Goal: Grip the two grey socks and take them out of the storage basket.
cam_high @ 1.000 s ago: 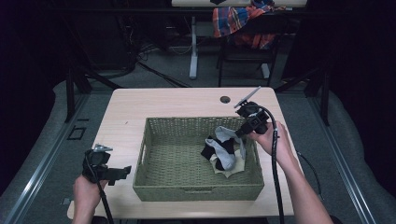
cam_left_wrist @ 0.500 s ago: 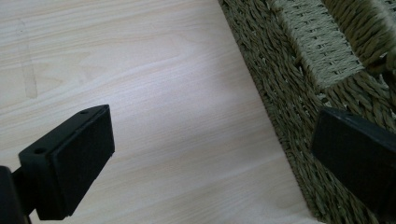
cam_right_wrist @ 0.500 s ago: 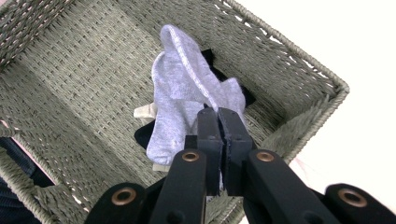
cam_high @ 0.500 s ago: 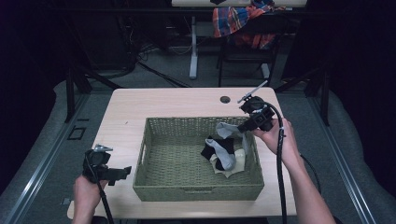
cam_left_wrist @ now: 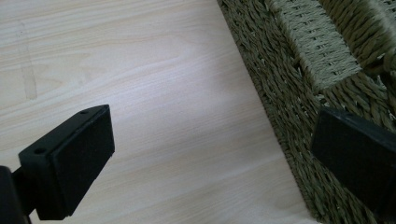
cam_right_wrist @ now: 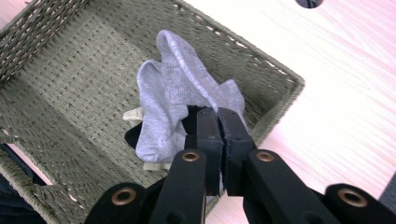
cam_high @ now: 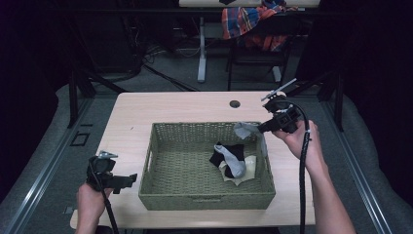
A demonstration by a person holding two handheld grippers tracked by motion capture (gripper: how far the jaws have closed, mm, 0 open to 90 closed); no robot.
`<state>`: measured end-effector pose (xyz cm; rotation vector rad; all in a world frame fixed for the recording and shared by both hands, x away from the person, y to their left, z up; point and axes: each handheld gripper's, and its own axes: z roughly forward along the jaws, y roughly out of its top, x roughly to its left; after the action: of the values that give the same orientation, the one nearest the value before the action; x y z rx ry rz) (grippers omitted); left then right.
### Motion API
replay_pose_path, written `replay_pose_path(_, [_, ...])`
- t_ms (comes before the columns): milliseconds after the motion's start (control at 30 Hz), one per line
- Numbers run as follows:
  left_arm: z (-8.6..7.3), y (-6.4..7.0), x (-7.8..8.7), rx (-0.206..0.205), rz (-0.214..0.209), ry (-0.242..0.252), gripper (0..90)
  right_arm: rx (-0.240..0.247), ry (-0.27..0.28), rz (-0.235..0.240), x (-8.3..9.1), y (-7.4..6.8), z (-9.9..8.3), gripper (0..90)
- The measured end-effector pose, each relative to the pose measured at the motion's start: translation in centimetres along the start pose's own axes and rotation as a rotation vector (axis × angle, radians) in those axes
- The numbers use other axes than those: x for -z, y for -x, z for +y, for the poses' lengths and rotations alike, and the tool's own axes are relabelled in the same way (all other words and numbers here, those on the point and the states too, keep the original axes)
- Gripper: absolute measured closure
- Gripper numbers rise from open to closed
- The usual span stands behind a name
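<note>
Grey knit, a sock (cam_right_wrist: 180,100) hangs pinched in the right claw (cam_right_wrist: 218,140), whose jaws are clenched together on one edge of the fabric. In the high view the sock (cam_high: 246,129) is held up at the far right corner of the basket (cam_high: 160,192), over the rim and clear of the basket floor, so this piece looks to be on its way out rather than lying in the load. Below it in the basket lies what is left: a black sock with a grey part (cam_high: 229,157) on top of a cream cloth (cam_high: 248,165), bunched together toward the right half of the woven floor; the left half of the floor is bare weave. I judge the work to be emptying the basket piece by piece, with one piece lifted and not yet set down and at least two pieces yet to be taken, though how many lie in that bunch is hard to tell. No clothing lies on the tabletop (cam_high: 146,109) outside the basket, so nothing appears finished so far. The left claw (cam_left_wrist: 210,154) is released, its jaws wide apart with nothing between them, and it hovers low over the pale wood just beside the basket's left wall (cam_left_wrist: 280,93); in the high view it (cam_high: 127,180) sits at the near left corner, taking no part in the lift.
</note>
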<state>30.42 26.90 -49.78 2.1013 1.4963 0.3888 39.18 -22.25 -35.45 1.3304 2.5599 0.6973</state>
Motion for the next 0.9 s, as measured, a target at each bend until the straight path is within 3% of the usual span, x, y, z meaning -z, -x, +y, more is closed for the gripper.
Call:
replay_pose_path(433, [0.0, 0.0, 0.0, -0.002, 0.001, -0.002, 0.1, -0.083, 0.024, -0.041, 1.4, 3.1, -1.4, 88.5])
replay_pose_path(900, [0.0, 0.0, 0.0, -0.001, 0.002, 0.002, 0.1, -0.126, 0.019, -0.05, 1.9, 4.9, -2.3, 88.5])
